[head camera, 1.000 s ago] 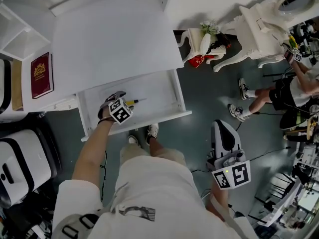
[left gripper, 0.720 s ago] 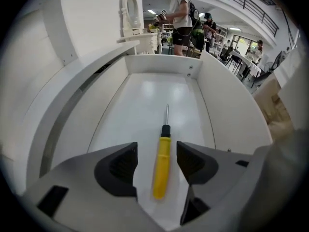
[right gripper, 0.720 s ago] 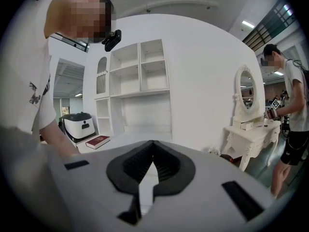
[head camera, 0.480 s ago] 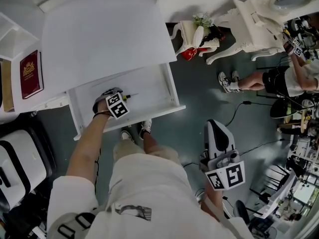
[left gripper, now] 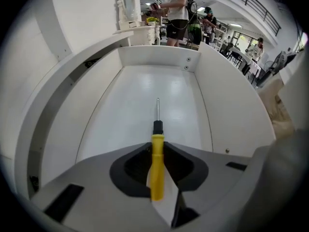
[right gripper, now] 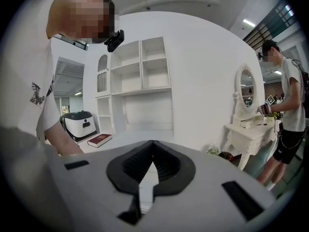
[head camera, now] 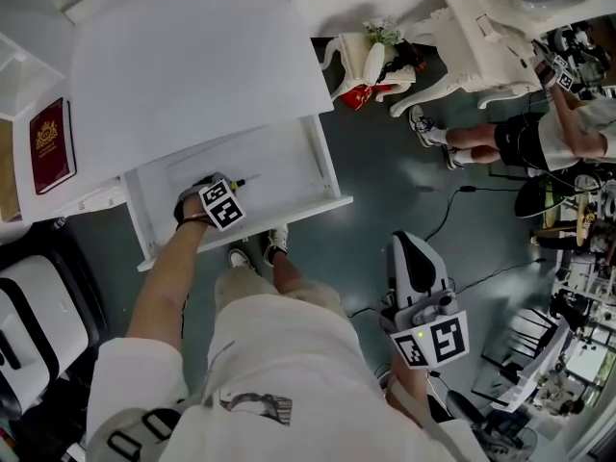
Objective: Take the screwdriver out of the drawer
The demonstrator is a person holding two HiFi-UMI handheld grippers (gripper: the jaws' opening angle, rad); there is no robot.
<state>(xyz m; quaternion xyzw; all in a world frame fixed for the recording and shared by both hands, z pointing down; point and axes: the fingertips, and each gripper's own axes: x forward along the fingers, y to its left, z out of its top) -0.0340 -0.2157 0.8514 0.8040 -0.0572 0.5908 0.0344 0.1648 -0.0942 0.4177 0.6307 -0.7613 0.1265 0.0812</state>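
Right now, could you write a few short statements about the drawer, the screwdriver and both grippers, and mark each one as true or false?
1. The left gripper is closed on the yellow handle of the screwdriver. True.
2. The drawer is pushed shut. False: it is pulled open, and the left gripper reaches down into it.
3. The right gripper holds the red book. False: nothing is between its jaws, and the book lies on the white surface to the left of the drawer.
4. The screwdriver's metal shaft points away from the left gripper, along the drawer floor. True.
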